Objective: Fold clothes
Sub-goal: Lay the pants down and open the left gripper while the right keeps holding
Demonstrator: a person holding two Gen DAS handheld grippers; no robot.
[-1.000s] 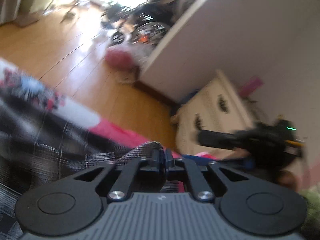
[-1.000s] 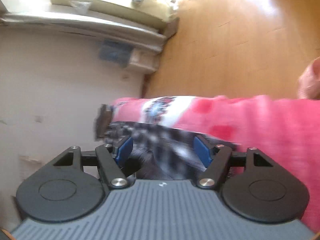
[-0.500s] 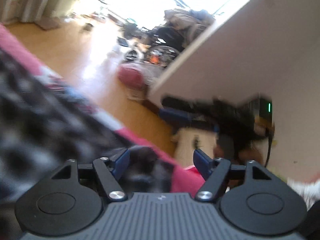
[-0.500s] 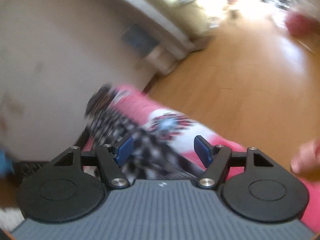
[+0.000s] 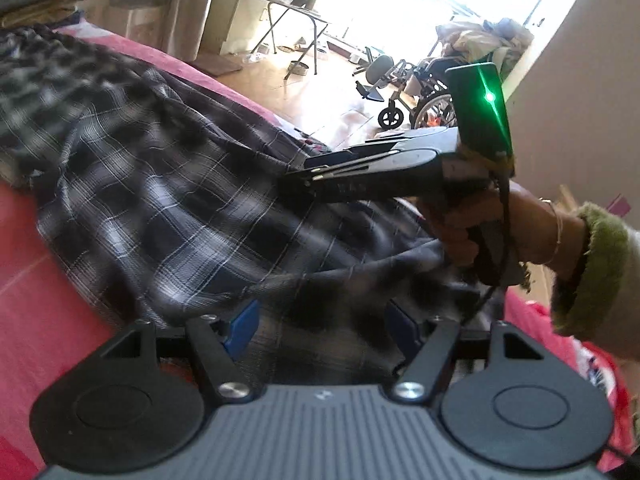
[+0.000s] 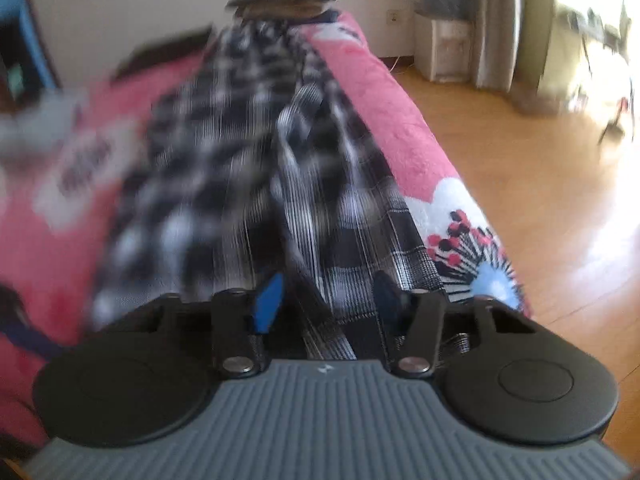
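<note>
Plaid garment (image 5: pixel 168 184) on pink bedspread (image 6: pixel 404 120), no readable writing

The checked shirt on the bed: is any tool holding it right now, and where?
Neither. The left tool and right tool are both open over the checked shirt, their pads apart with cloth between them but not pinched.

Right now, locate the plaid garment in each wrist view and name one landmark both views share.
Left wrist: the plaid garment spreads across the left and centre, running under the open left gripper.
Right wrist: it runs up the centre from the open right gripper toward the far wall.
Shared landmark: the pink bed cover beneath it.
</note>
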